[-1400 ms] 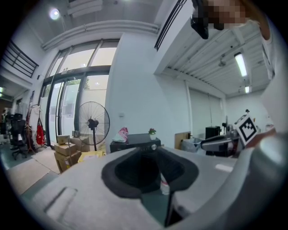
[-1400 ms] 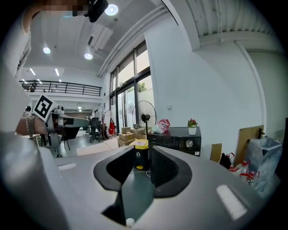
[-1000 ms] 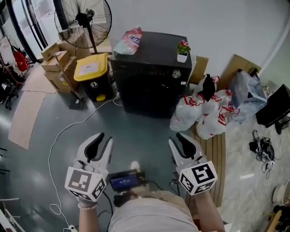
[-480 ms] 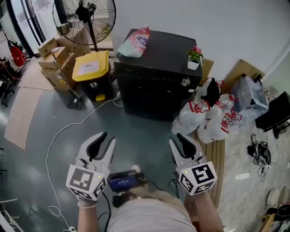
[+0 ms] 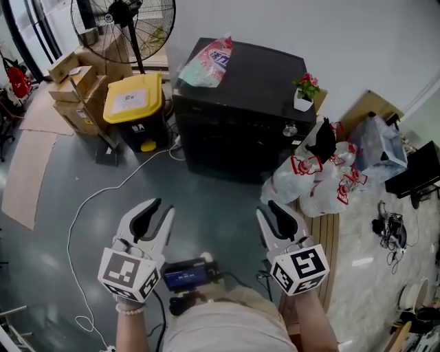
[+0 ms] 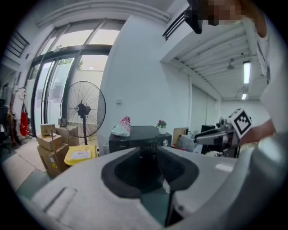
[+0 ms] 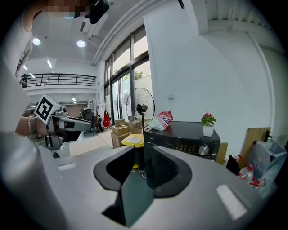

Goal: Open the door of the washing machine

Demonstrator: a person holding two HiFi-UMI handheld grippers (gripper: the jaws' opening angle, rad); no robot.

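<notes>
The washing machine point(image 5: 237, 89) is a black box against the back wall, its dark front point(image 5: 227, 148) facing me and its door closed. It also shows small and far ahead in the left gripper view point(image 6: 140, 136) and, with its control knob, in the right gripper view point(image 7: 186, 137). My left gripper point(image 5: 155, 213) and right gripper point(image 5: 273, 217) hang side by side over the grey floor, well short of the machine. Both are open with nothing between the jaws, as the left gripper point(image 6: 148, 157) and the right gripper point(image 7: 143, 155) show in their own views.
A pink detergent bag point(image 5: 206, 60) and a small potted plant point(image 5: 305, 92) sit on the machine. A yellow-lidded bin point(image 5: 130, 103), cardboard boxes point(image 5: 72, 86) and a standing fan point(image 5: 124, 17) are to its left, white plastic bags point(image 5: 316, 180) to its right. A white cable point(image 5: 103, 196) crosses the floor.
The washing machine has come nearer in the head view while both grippers keep their place in the picture, so I have advanced toward it. The jaws look unchanged.
</notes>
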